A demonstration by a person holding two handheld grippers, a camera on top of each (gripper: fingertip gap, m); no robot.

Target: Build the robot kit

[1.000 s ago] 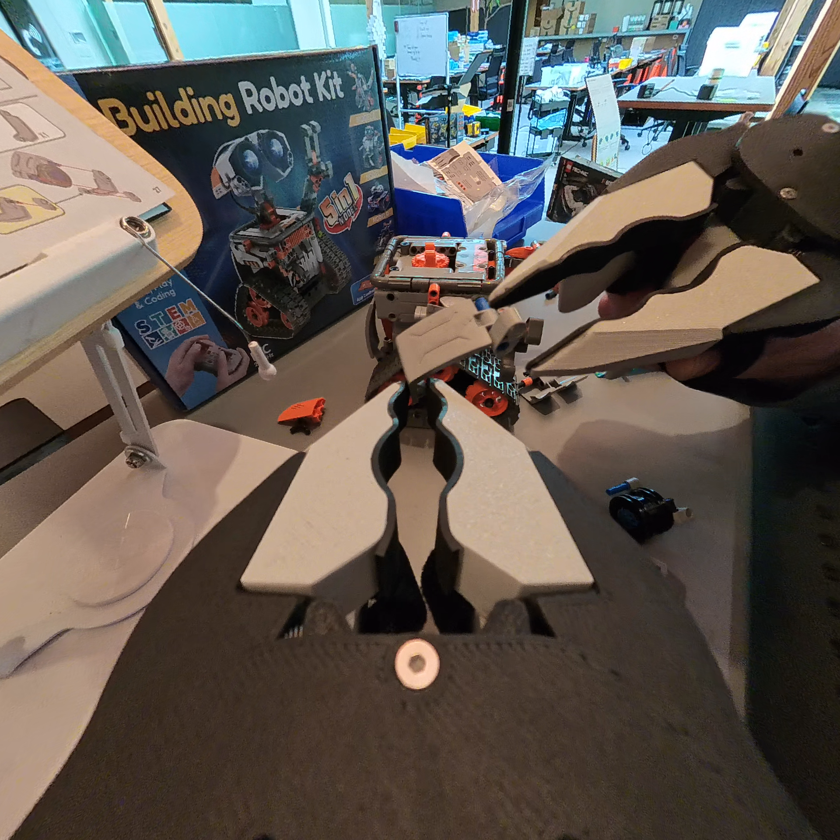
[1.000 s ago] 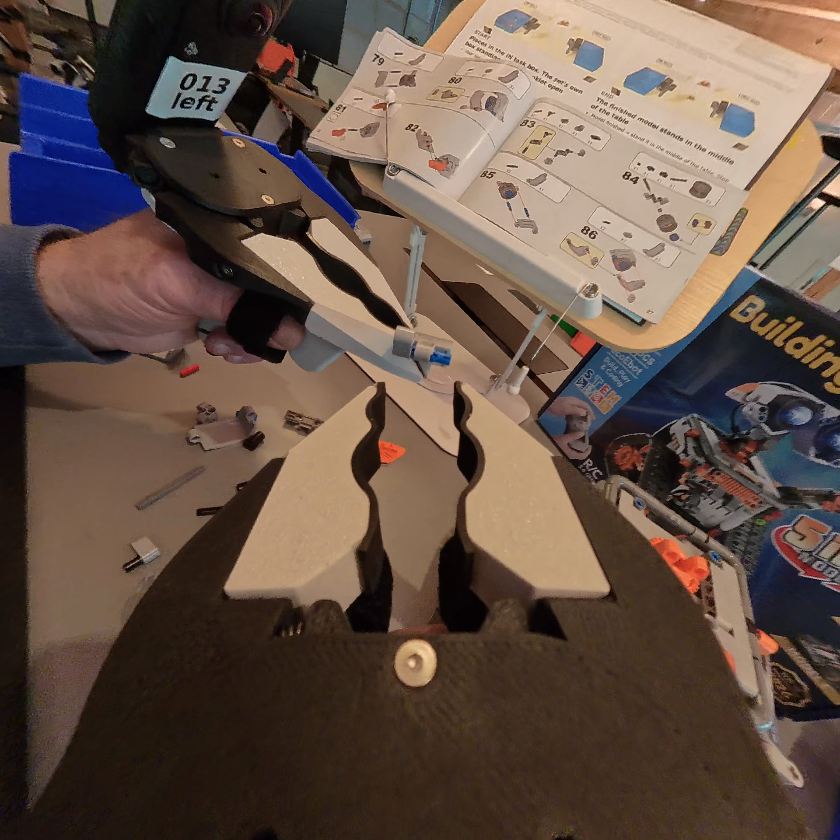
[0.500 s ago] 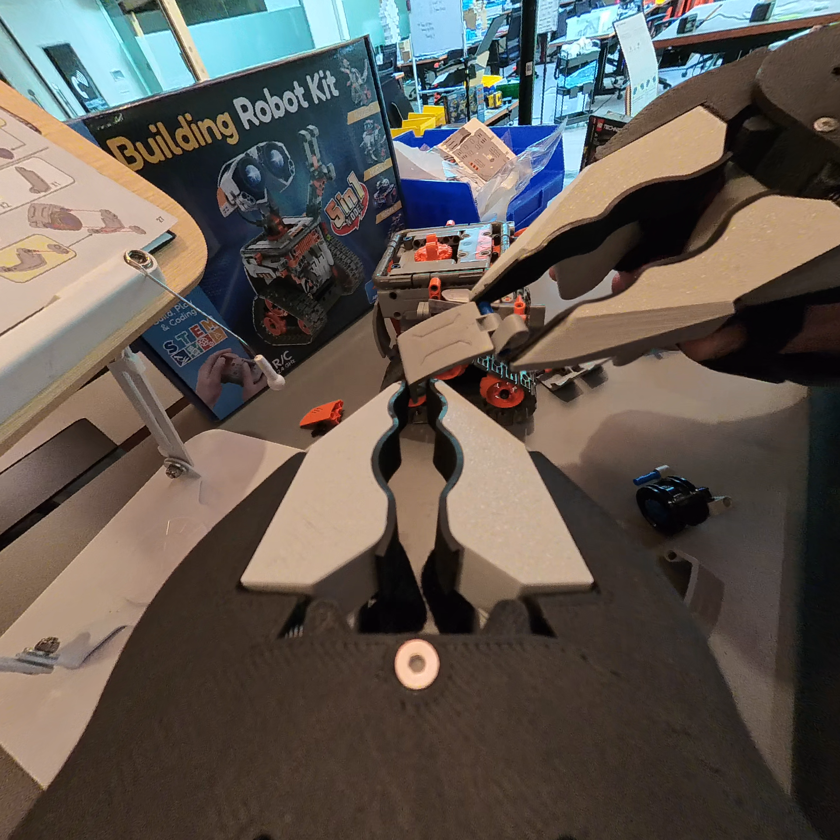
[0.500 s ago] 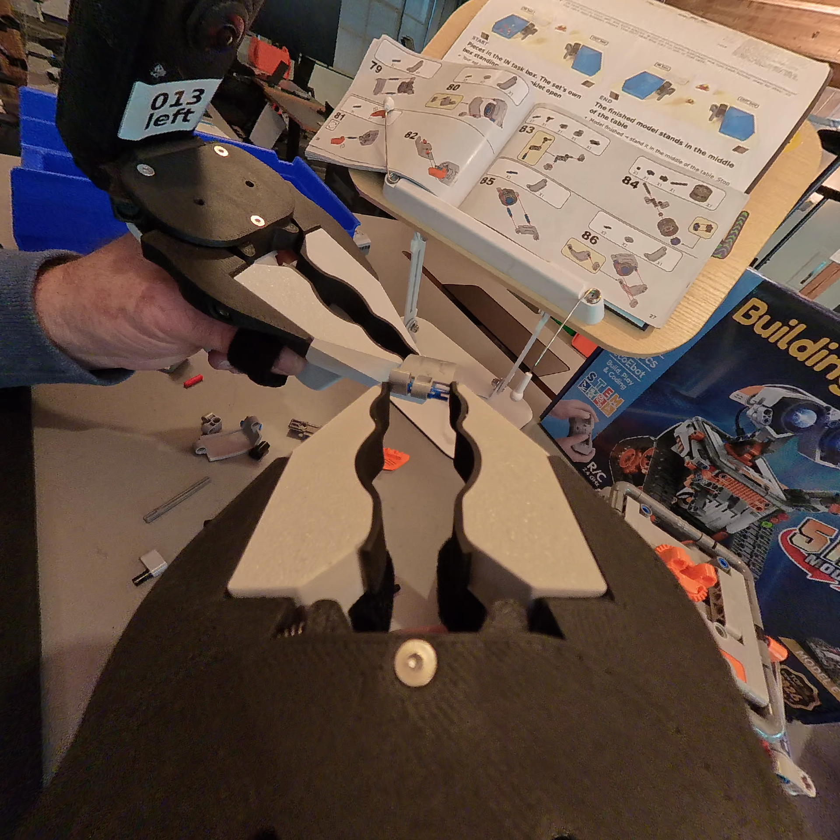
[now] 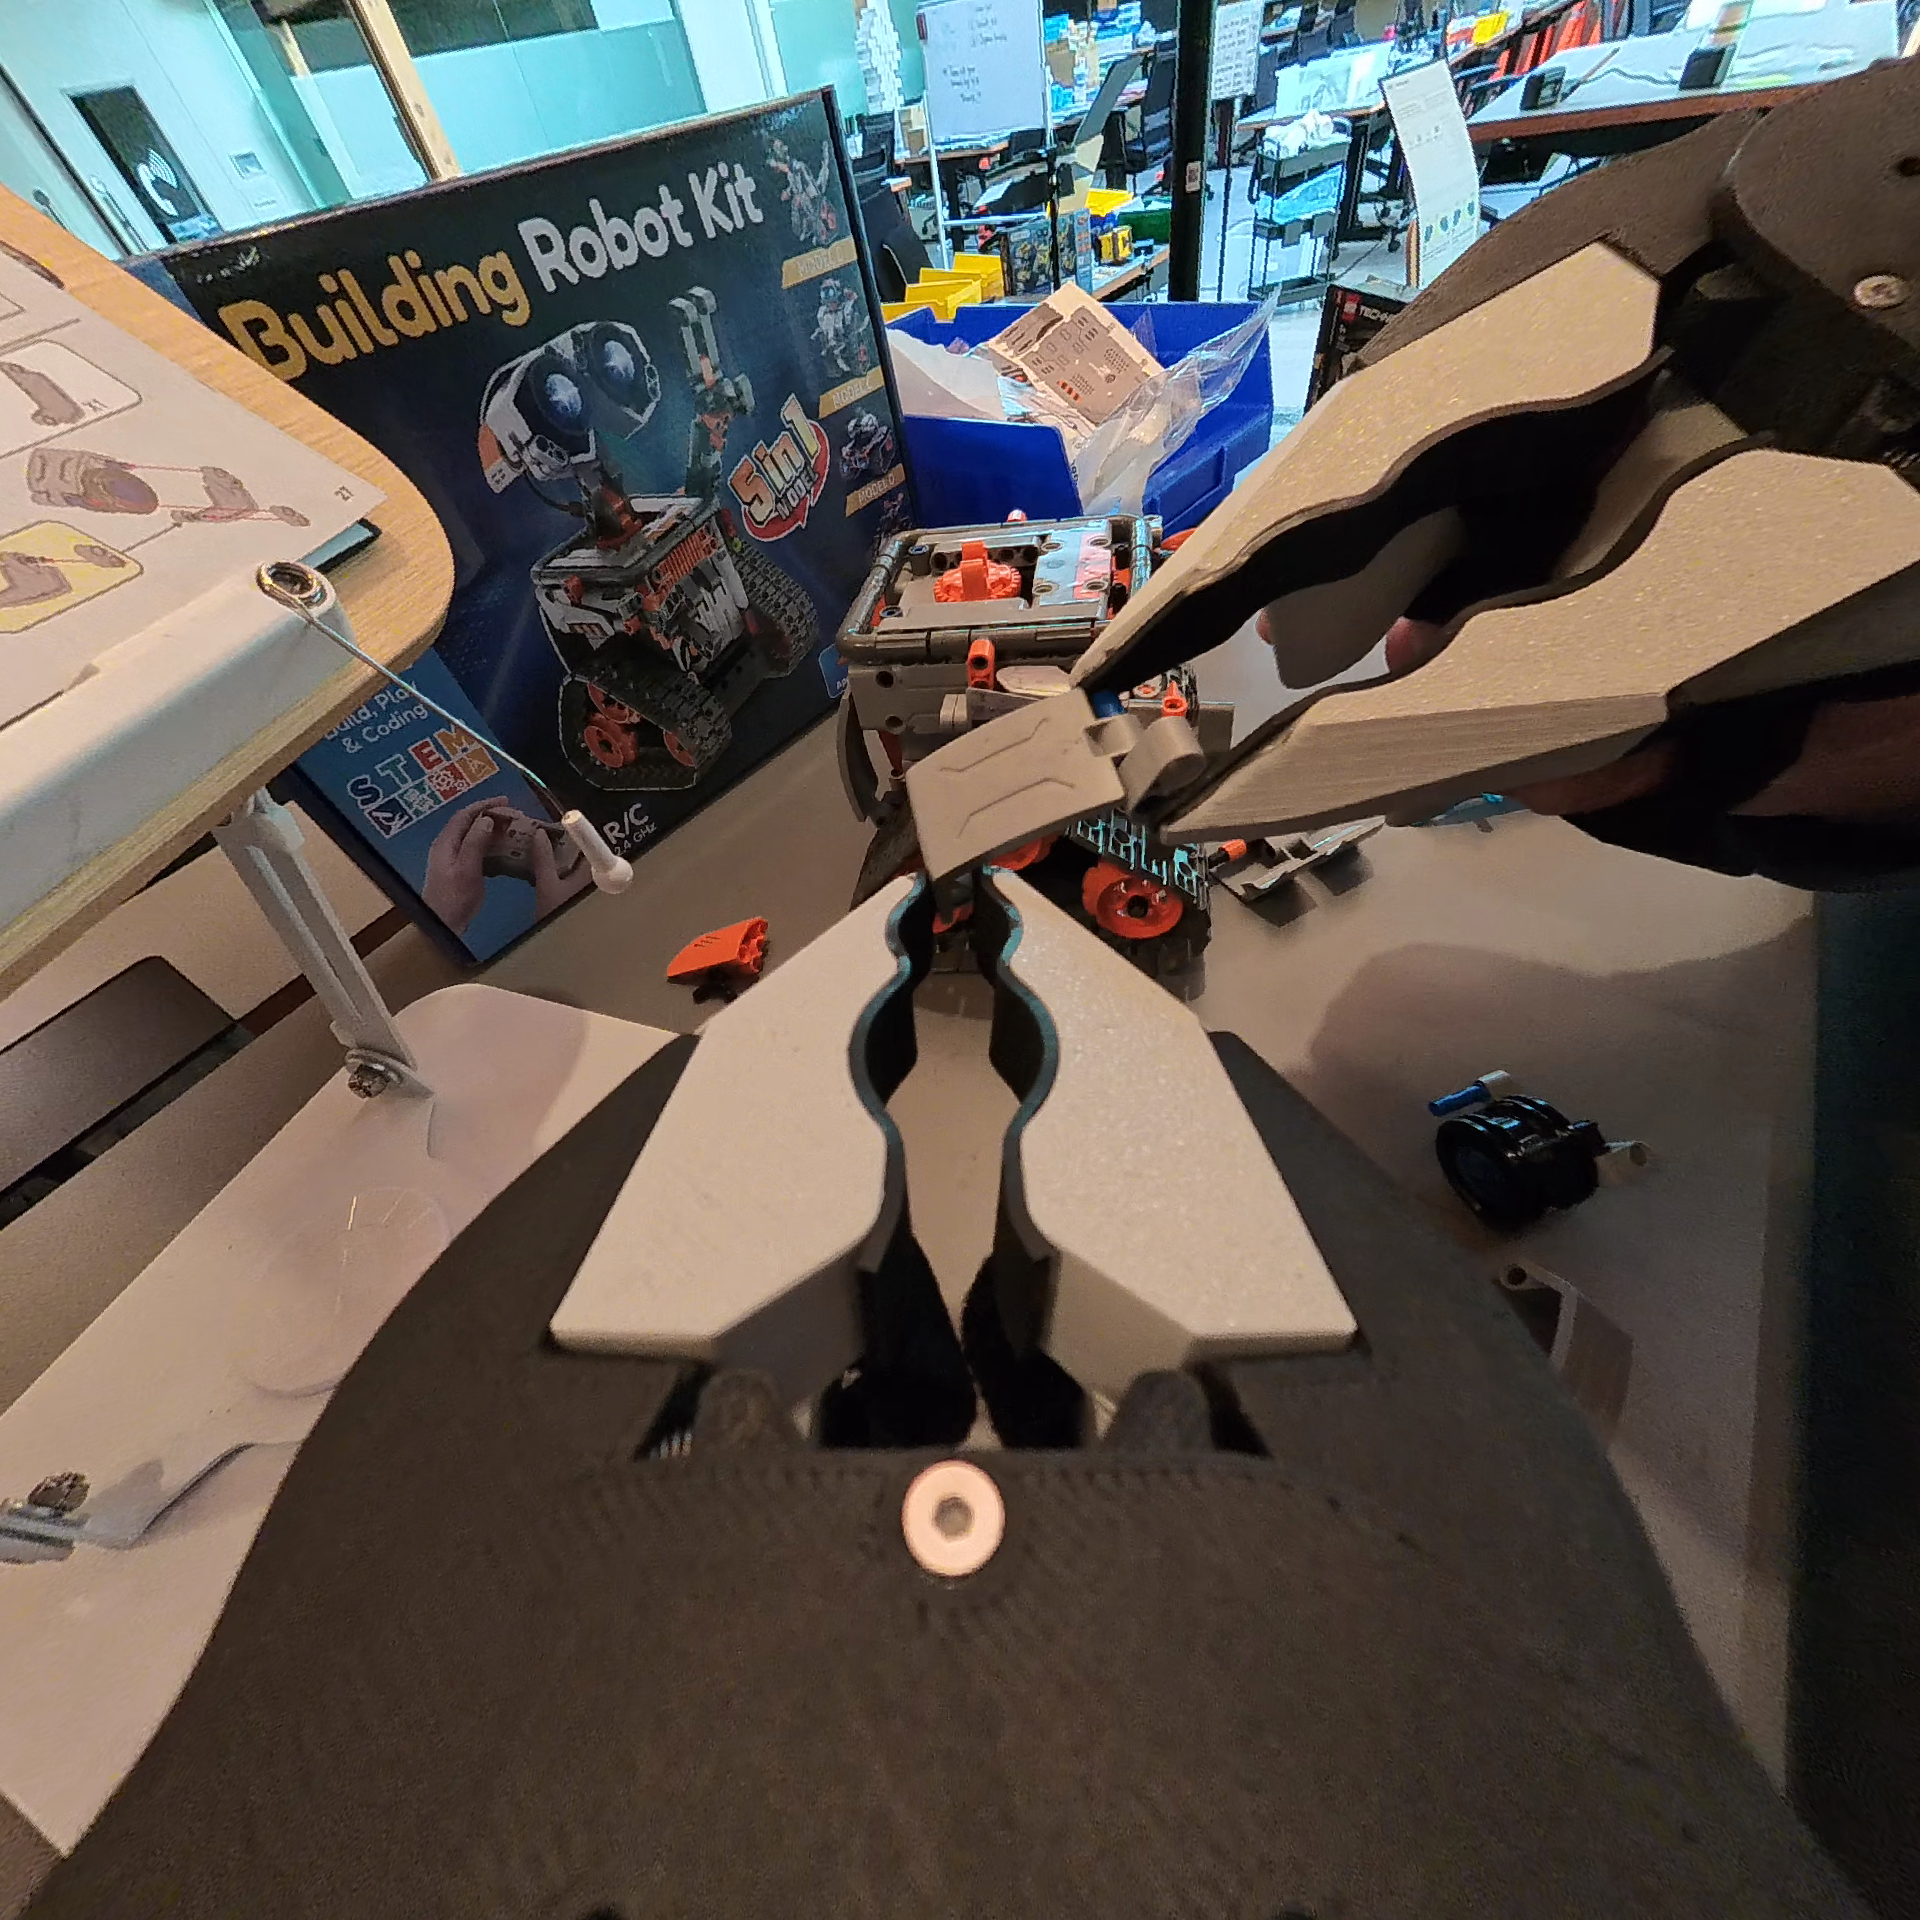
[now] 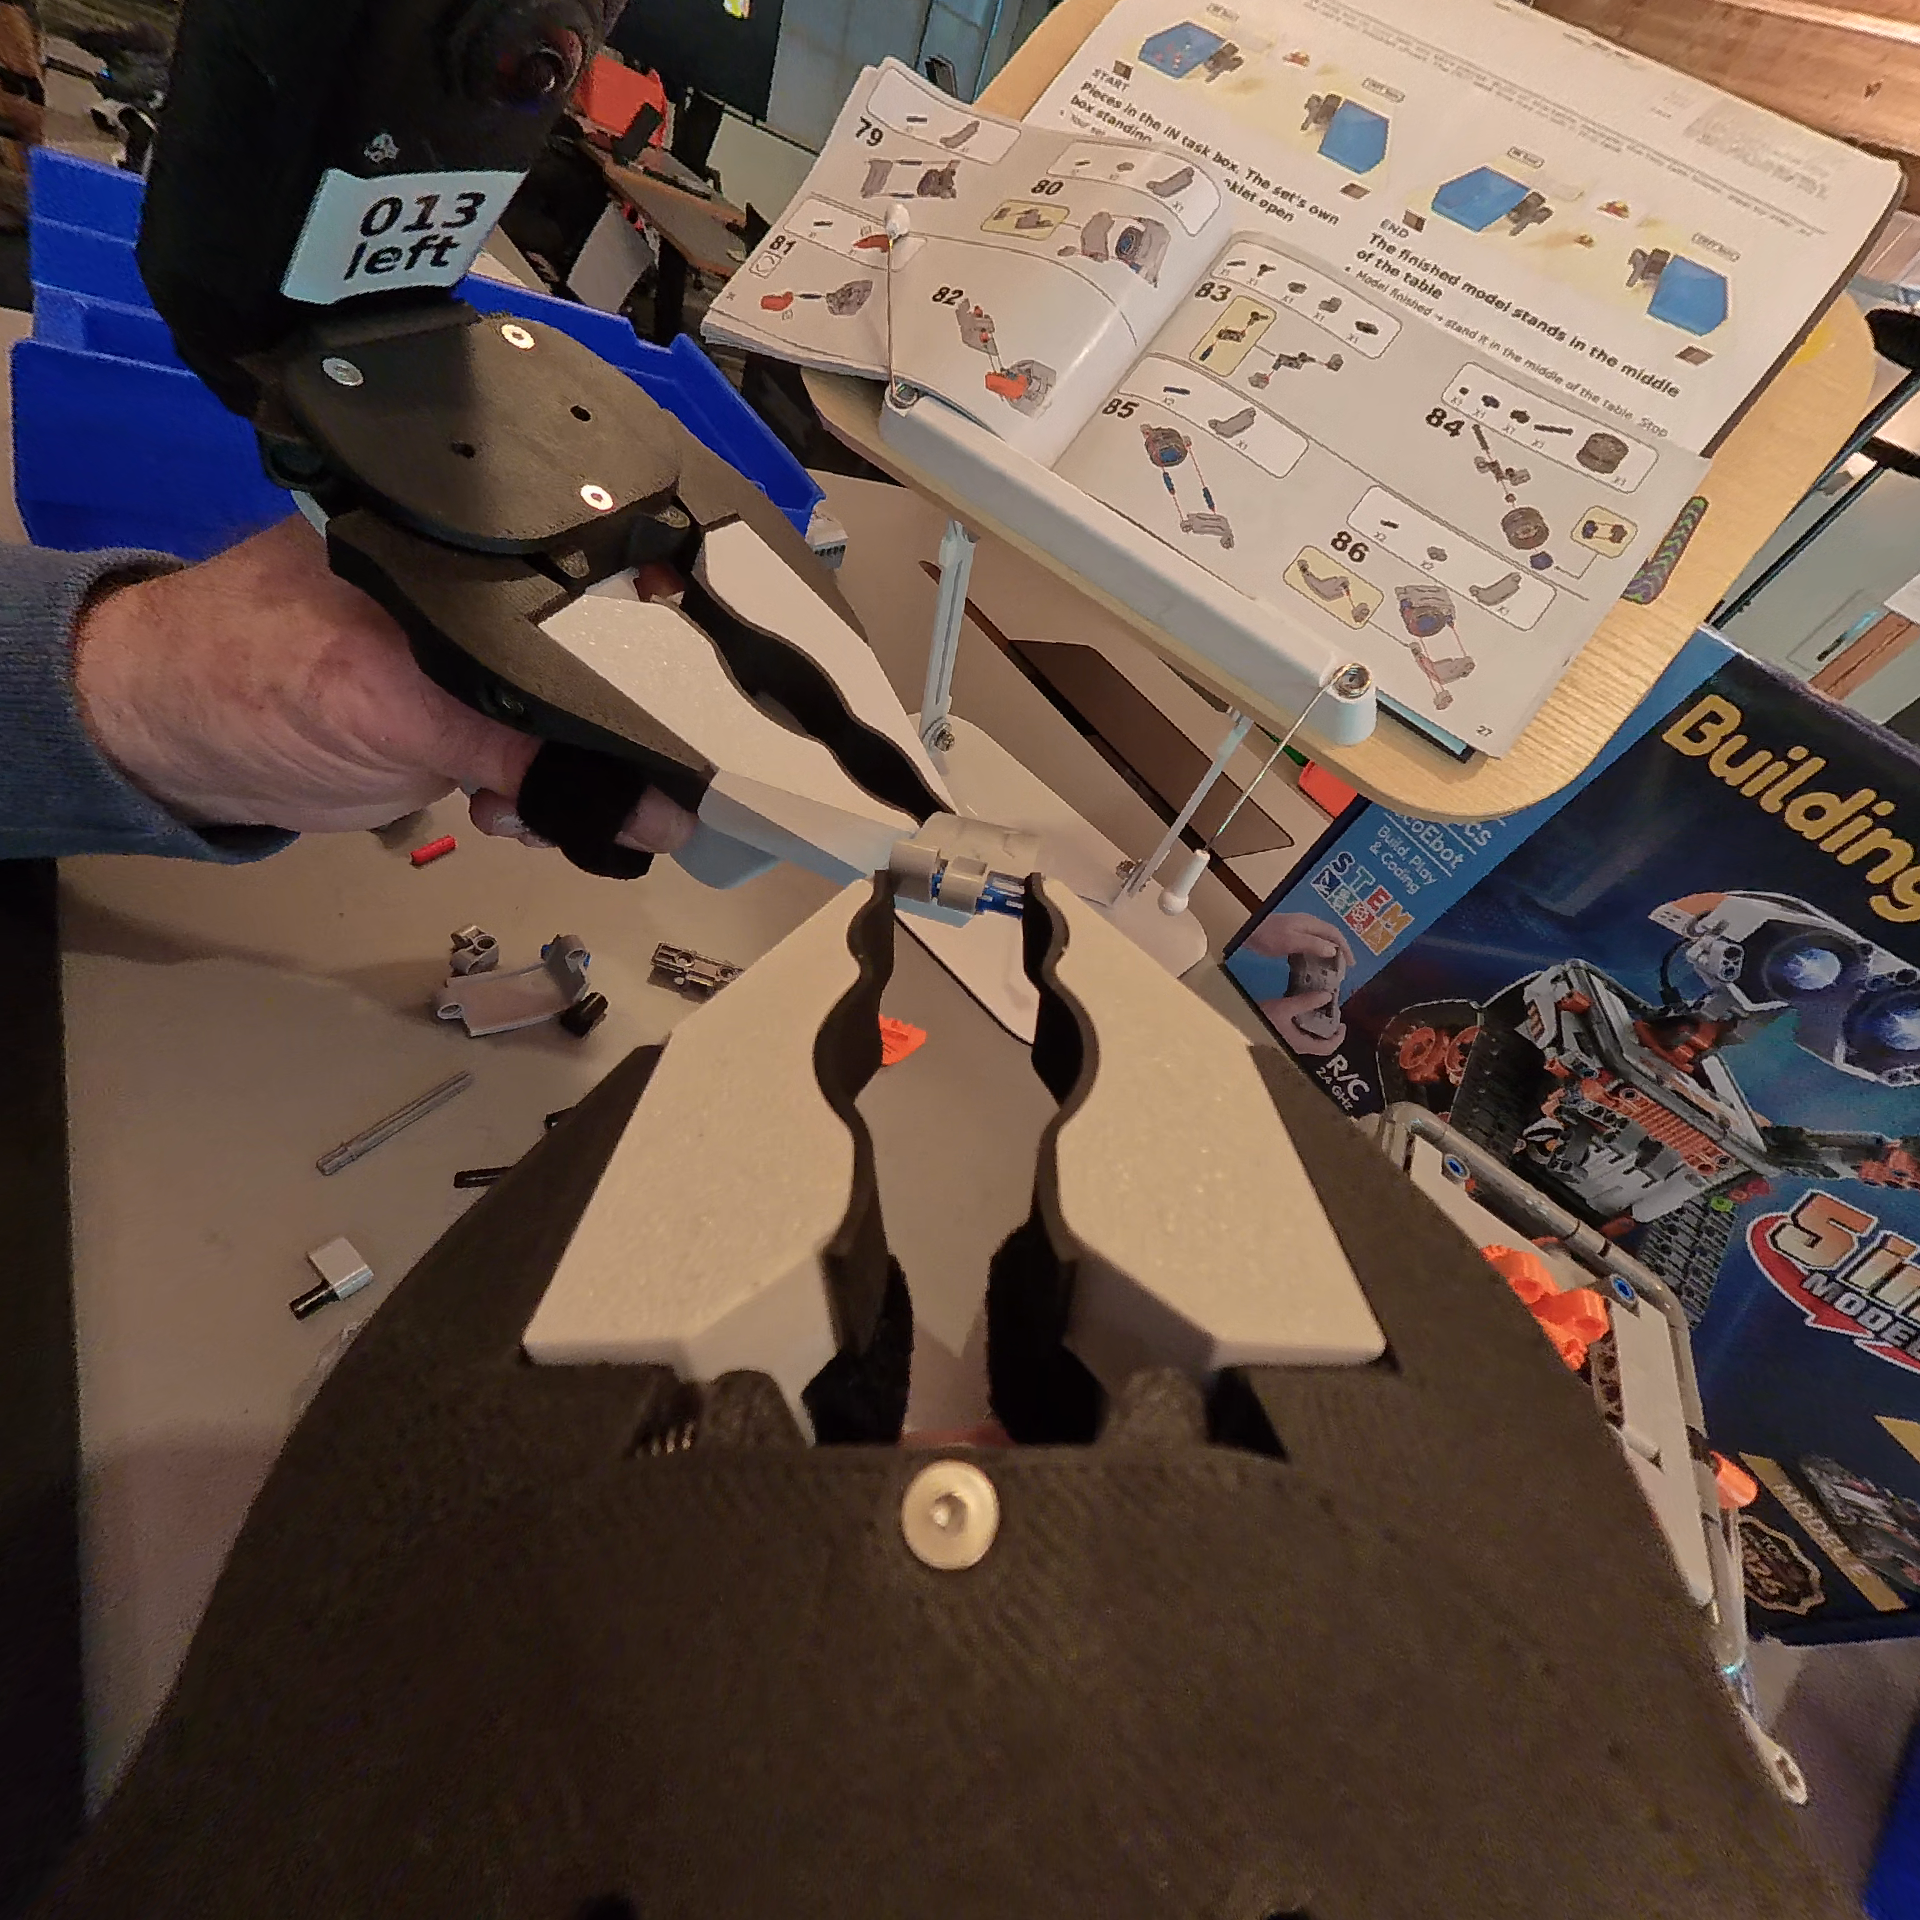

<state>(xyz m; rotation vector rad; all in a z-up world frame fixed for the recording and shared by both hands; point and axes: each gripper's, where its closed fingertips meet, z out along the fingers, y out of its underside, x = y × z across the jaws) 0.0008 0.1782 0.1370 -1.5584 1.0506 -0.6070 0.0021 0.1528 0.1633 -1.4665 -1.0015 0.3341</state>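
Observation:
My left gripper (image 5: 951, 894) is shut on the lower edge of a grey panel piece (image 5: 1013, 779) and holds it up in front of a part-built tracked robot model (image 5: 997, 582). A grey connector (image 5: 1164, 743) with a blue pin (image 5: 1103, 704) sits on the panel's far end. My right gripper (image 5: 1127, 753) comes in from the right, and its two tips close on the connector and pin. In the right wrist view the right gripper (image 6: 961, 899) has the connector (image 6: 920, 862) and blue pin (image 6: 992, 888) between its tips. The left gripper (image 6: 935, 821) reaches in from the upper left with the panel (image 6: 790, 831).
A kit box (image 5: 623, 468) stands behind the model. An open instruction booklet (image 6: 1299, 312) lies on a stand with a white base (image 5: 312, 1195). A black wheel (image 5: 1507, 1158), an orange piece (image 5: 717, 945), a grey axle (image 6: 395, 1122) and small grey parts (image 6: 509, 987) lie on the table. A blue bin (image 5: 1091, 436) is at the back. My left and right fingertips are right by each other.
The right gripper has moved in onto the connector at the panel's end and its jaws have narrowed around it. The left gripper keeps hold of the panel and has shifted slightly.

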